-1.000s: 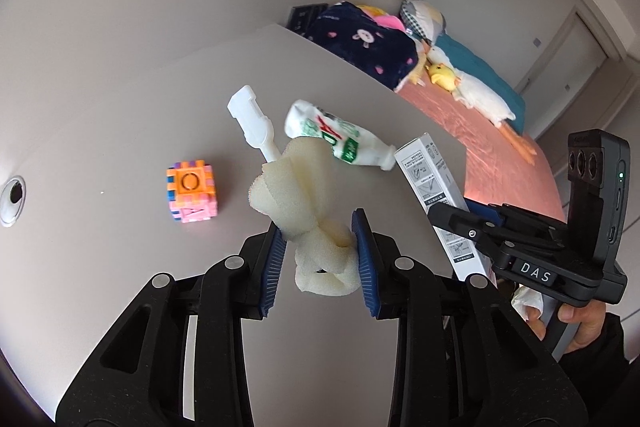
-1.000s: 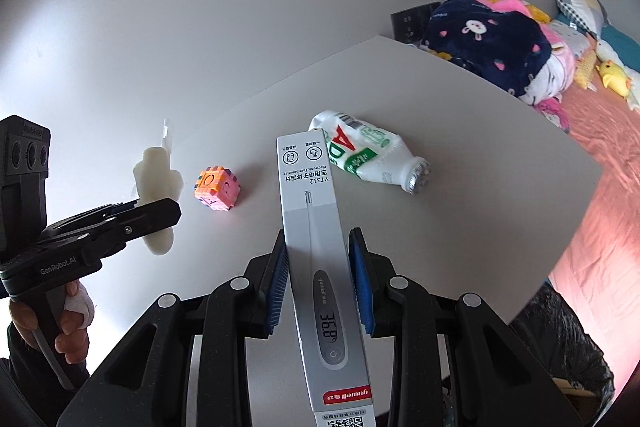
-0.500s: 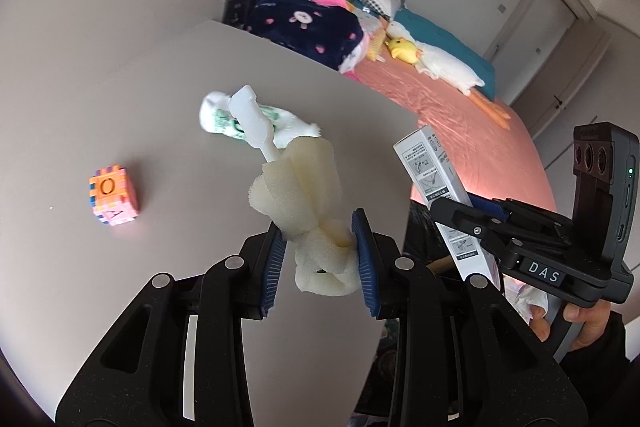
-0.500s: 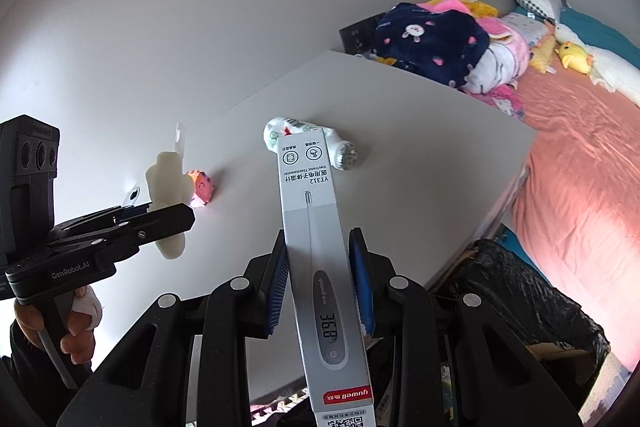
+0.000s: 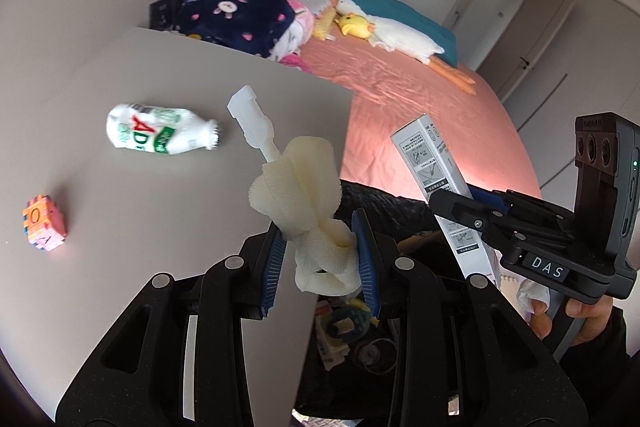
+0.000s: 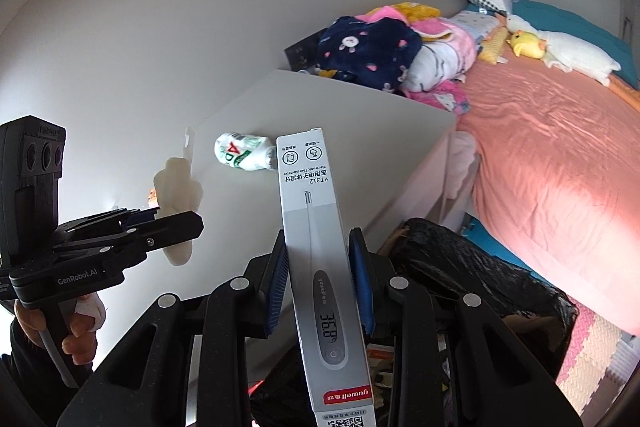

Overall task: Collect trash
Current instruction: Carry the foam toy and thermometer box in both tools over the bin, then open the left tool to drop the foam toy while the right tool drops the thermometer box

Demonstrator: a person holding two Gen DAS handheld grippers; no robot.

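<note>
Foam, a cream sponge brush (image 5: 298, 187), is pinched in the left tongs (image 5: 320, 259); a thermometer box (image 6: 320, 267) is clamped in the right tongs (image 6: 320, 267) — both held above the black trash bag (image 6: 480, 279) beside the desk (image 5: 160, 187). Carrying appears finished; release over the bag's mouth is called for next. A bottle (image 5: 160, 129) lies uncollected on the desk.

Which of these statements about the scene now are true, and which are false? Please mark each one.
1. The left tongs grip a foam sponge brush. True.
2. The right tongs are empty. False: they grip a thermometer box.
3. The milk bottle stands upright on the table. False: it lies on its side.
4. A colourful toy cube sits on the table. True.
5. A black trash bag is below the table edge. True.
</note>
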